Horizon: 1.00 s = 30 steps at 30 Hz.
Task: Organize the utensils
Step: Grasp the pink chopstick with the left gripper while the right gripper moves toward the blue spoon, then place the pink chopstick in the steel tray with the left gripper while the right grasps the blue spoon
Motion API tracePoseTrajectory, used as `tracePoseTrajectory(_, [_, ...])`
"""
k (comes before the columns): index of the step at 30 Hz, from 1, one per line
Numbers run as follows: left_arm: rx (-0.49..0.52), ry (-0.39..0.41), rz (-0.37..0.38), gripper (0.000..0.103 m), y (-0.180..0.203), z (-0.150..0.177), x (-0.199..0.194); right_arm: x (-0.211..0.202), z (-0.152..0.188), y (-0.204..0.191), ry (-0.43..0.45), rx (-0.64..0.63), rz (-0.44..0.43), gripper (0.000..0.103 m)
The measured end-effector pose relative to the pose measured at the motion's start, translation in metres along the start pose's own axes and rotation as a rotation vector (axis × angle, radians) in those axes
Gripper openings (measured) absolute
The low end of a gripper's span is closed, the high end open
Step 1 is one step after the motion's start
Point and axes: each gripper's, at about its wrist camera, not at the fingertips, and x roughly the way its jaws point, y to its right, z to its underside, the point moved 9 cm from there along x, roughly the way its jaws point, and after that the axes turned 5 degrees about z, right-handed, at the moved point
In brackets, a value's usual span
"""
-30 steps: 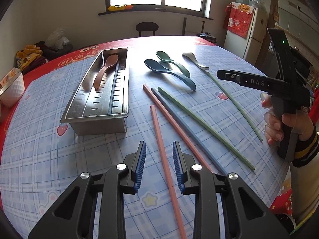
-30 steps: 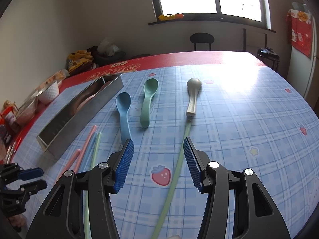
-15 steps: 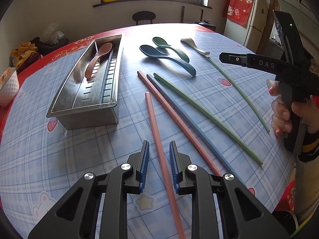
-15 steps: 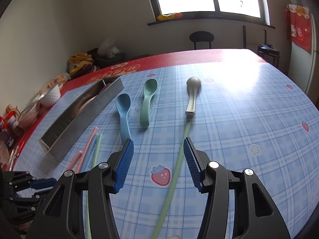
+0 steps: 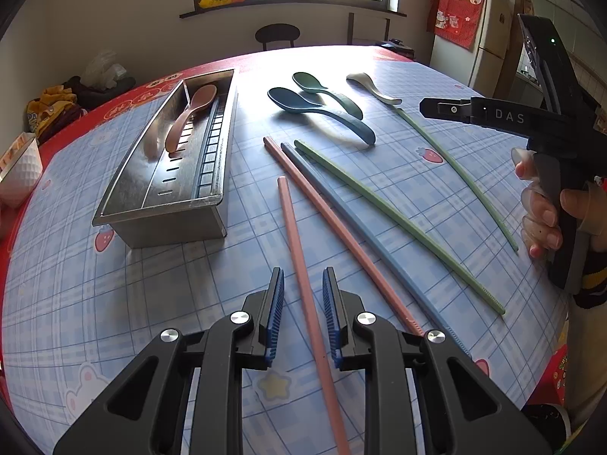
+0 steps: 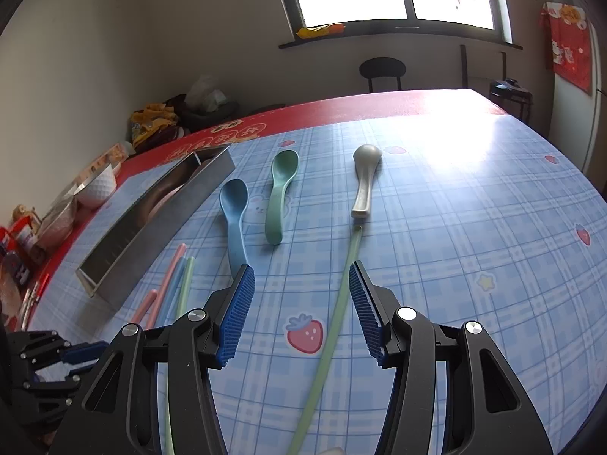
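My left gripper [image 5: 303, 276] hovers low over a pink chopstick [image 5: 299, 250]. The stick runs between the narrow jaws with a gap on each side. To its right lie a second pink chopstick [image 5: 341, 227], a blue one [image 5: 360, 227] and a green one [image 5: 398, 223]. A brown spoon [image 5: 189, 117] rests in the metal tray [image 5: 159, 223]. My right gripper [image 6: 301, 269] is open above a pale green chopstick [image 6: 341, 303], which passes near its right finger. Beyond it lie a blue spoon [image 6: 235, 220], a green spoon [image 6: 280, 193] and a cream spoon [image 6: 364, 178].
A white bowl [image 6: 96, 185] and several packets sit along the table's left edge. The person's hand [image 5: 542, 212] holds the right gripper over the table's right side. A chair [image 5: 277, 36] and a fridge [image 5: 474, 38] stand beyond the far edge.
My left gripper's jaws narrowed and it shifted so the pink chopstick now lies centred between them. The right gripper has stayed where it was.
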Motion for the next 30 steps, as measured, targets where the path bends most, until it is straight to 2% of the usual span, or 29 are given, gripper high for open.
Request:
tracePoseTrajectory(10, [0.002, 0.001, -0.006, 0.02, -0.001, 0.0, 0.0, 0.0, 0.0, 0.0, 0.003, 0.005, -0.004, 0.051])
tracePoseTrajectory(14, [-0.006, 0.006, -0.02, 0.008, -0.003, 0.0, -0.002, 0.0, -0.001, 0.001, 0.003, 0.01, -0.005, 0.051])
tracePoseTrajectory(17, [-0.009, 0.014, -0.02, 0.006, -0.005, 0.0, -0.003, -0.001, 0.0, 0.001, 0.002, 0.012, -0.007, 0.051])
tracePoseTrajectory(25, [-0.023, 0.092, -0.019, 0.006, -0.006, -0.005, -0.016, 0.0, 0.001, -0.005, -0.009, -0.004, -0.038, 0.051])
tracePoseTrajectory(30, [-0.048, 0.16, 0.025, 0.006, -0.01, -0.012, -0.032, 0.001, 0.002, -0.01, -0.02, -0.001, -0.082, 0.051])
